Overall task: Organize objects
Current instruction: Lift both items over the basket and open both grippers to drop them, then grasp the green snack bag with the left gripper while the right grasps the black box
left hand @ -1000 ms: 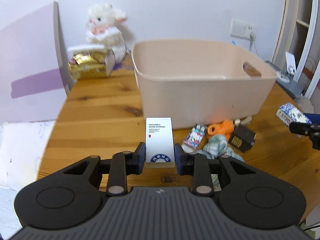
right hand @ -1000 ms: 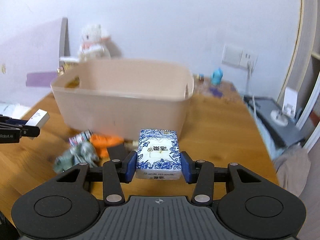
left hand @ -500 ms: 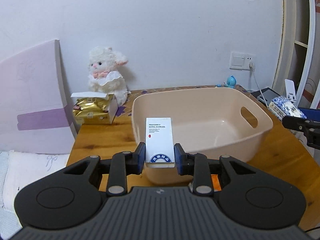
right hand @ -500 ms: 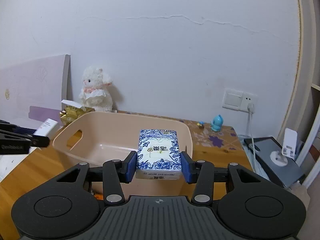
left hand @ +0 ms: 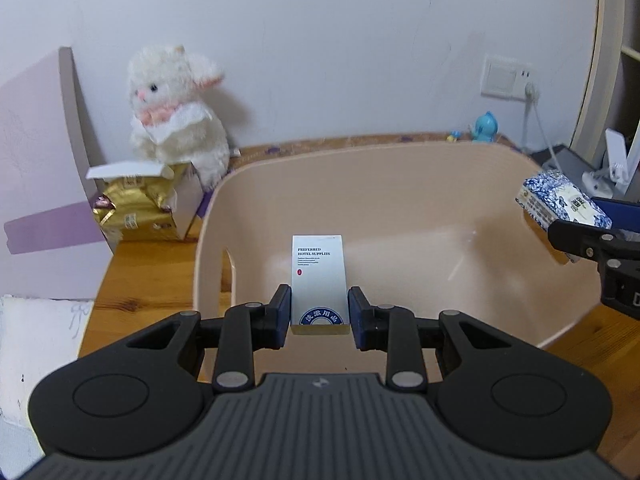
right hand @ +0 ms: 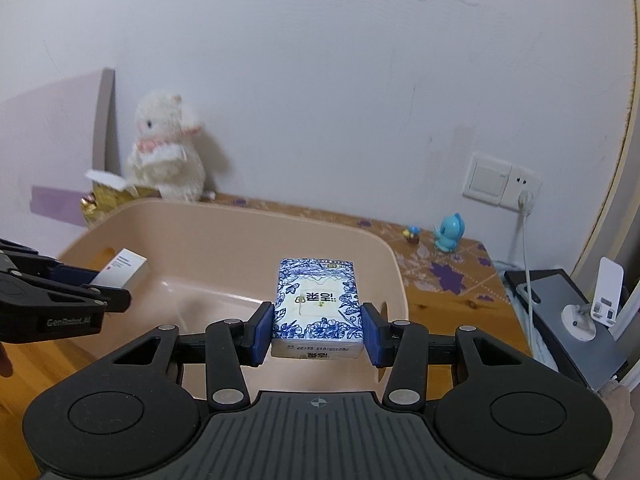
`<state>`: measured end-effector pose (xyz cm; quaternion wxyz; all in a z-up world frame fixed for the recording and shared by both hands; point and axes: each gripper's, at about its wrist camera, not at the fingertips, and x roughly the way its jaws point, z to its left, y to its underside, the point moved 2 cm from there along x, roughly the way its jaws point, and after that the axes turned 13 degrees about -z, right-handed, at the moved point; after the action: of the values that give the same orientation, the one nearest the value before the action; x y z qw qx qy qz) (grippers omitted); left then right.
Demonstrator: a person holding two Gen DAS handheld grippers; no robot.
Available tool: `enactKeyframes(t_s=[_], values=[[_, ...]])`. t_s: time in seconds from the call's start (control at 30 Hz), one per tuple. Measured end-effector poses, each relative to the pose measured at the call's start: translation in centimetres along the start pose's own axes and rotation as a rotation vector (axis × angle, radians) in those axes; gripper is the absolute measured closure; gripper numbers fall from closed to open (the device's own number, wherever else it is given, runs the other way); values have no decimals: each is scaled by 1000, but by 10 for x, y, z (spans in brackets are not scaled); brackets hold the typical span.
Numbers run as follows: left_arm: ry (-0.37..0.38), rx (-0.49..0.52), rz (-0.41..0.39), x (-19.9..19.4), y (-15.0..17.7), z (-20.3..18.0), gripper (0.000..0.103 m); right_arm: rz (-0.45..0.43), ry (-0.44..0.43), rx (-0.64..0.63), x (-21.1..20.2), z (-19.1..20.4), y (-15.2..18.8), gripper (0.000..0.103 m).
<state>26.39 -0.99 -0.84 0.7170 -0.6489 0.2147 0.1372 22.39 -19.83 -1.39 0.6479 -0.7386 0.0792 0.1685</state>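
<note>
Hovering inside the beige basin's [left hand: 400, 160] rim, both tongs [left hand: 319, 312] [right hand: 317, 334] loaded.

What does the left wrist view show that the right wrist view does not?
Only the left wrist view shows the print on the white box held in the left tongs. Only the right wrist view shows the patterned top of the blue tissue pack in the right tongs. Both show the beige basin, the white plush toy and the blue figurine.

Soft, even indoor light, faint shadows on the wall [right hand: 360, 80], fisheye-bent edges, slight blur leftward.
</note>
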Motion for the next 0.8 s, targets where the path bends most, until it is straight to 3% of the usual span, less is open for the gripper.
enactKeyframes(t_s=[0.13,0.17,0.2,0.27,0.37,0.4,0.6,0.8], values=[[-21,16,36,13,5,0,70,45,-3,13,15,-1,10,60],[-21,19,32,13,5,-1,69,50,-3,18,16,-1,11,58],[-27,18,28,12,6,-1,69,49,2,19,15,0,12,50],[-25,19,20,9,5,-1,66,30,15,17,8,0,10,48],[-35,18,2,-2,3,-2,27,-4,29,11,-8,-2,3,33],[-41,16,-15,-9,2,-1,24,-13,30,9,-13,-2,1,30],[-48,-20,-41,-43,-2,4,16,-51,31,-14,-51,0,-5,10],[-55,-24,-37,-79,8,5,12,-46,32,-26,-90,5,4,1]])
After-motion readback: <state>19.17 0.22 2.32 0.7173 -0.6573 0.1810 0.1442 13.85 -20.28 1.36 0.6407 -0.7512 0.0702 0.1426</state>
